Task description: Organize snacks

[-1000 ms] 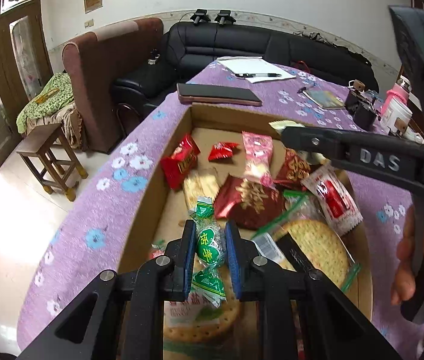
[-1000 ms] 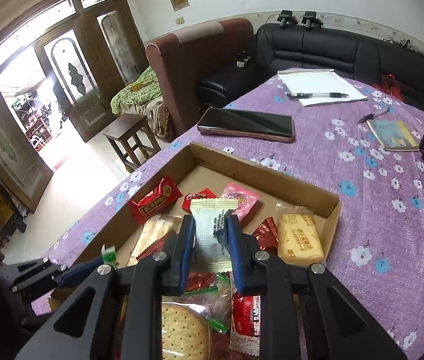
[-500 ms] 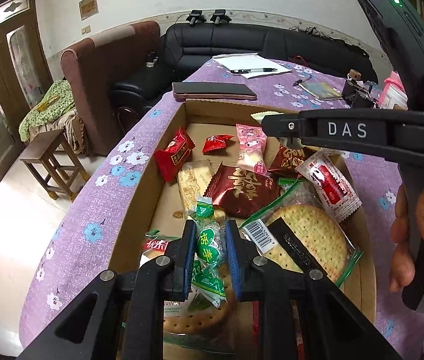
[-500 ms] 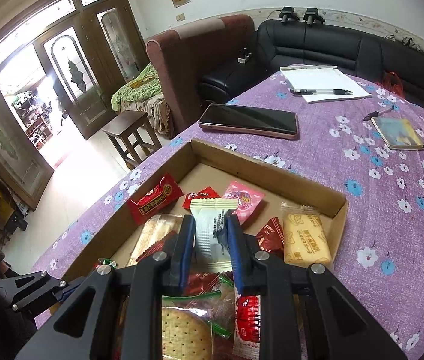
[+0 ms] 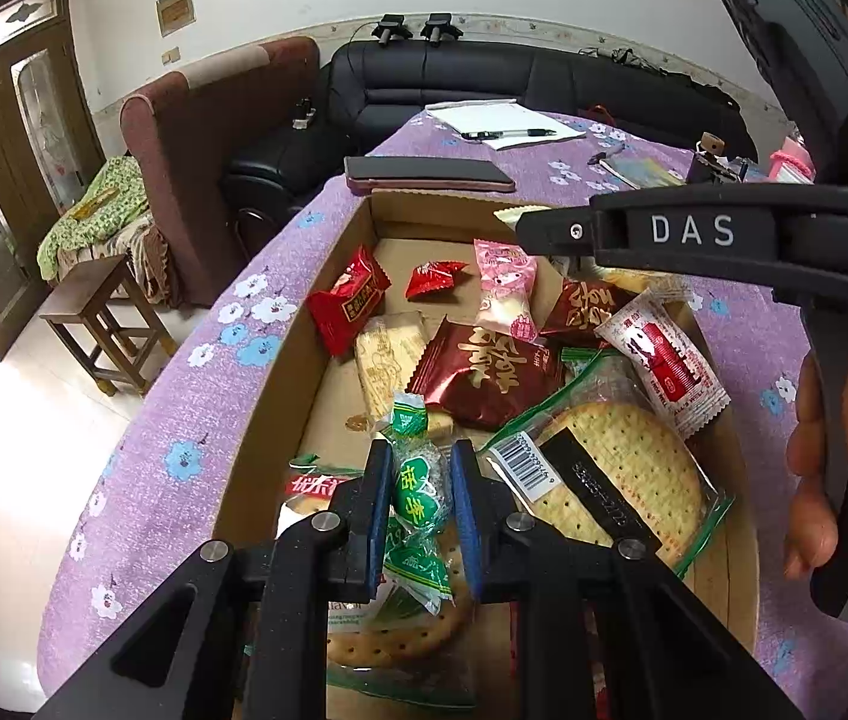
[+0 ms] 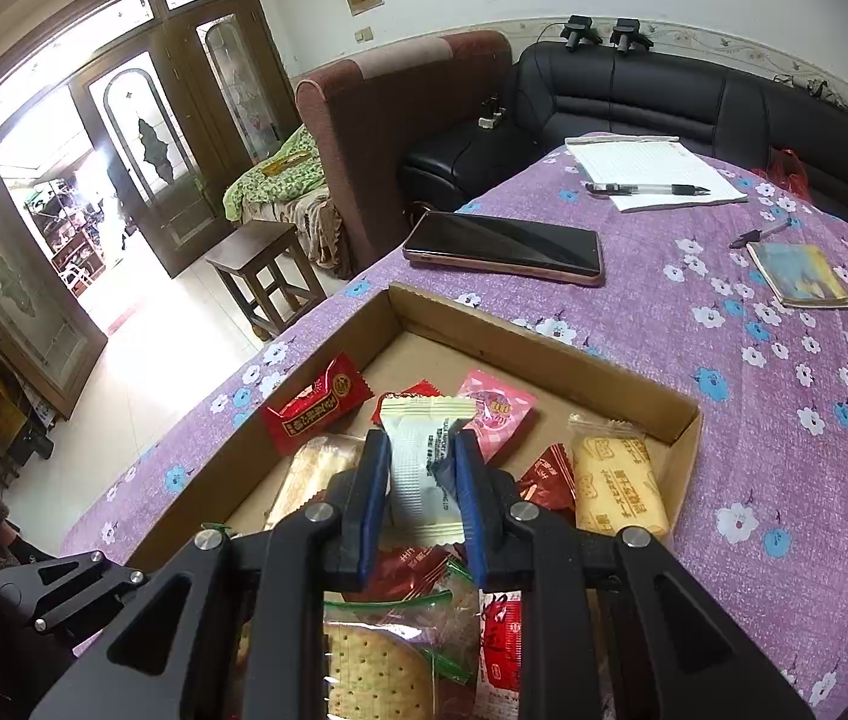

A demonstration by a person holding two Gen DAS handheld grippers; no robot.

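At lower centre of the left wrist view, the left gripper [image 5: 421, 495] has its jaws closed on a green-wrapped candy [image 5: 418, 489], held above the cardboard box [image 5: 280, 384] of snacks. At lower centre of the right wrist view, the right gripper [image 6: 421, 480] clamps a white snack packet [image 6: 426, 468] over the same box, beside a yellow biscuit pack [image 6: 616, 483] at centre right.

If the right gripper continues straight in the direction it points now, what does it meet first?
The right gripper, shut on the white snack packet, points over the cardboard box. Going straight on, it would probably meet the pink snack packet first, then the box's far wall. Its height above them is unclear, so it might pass over.
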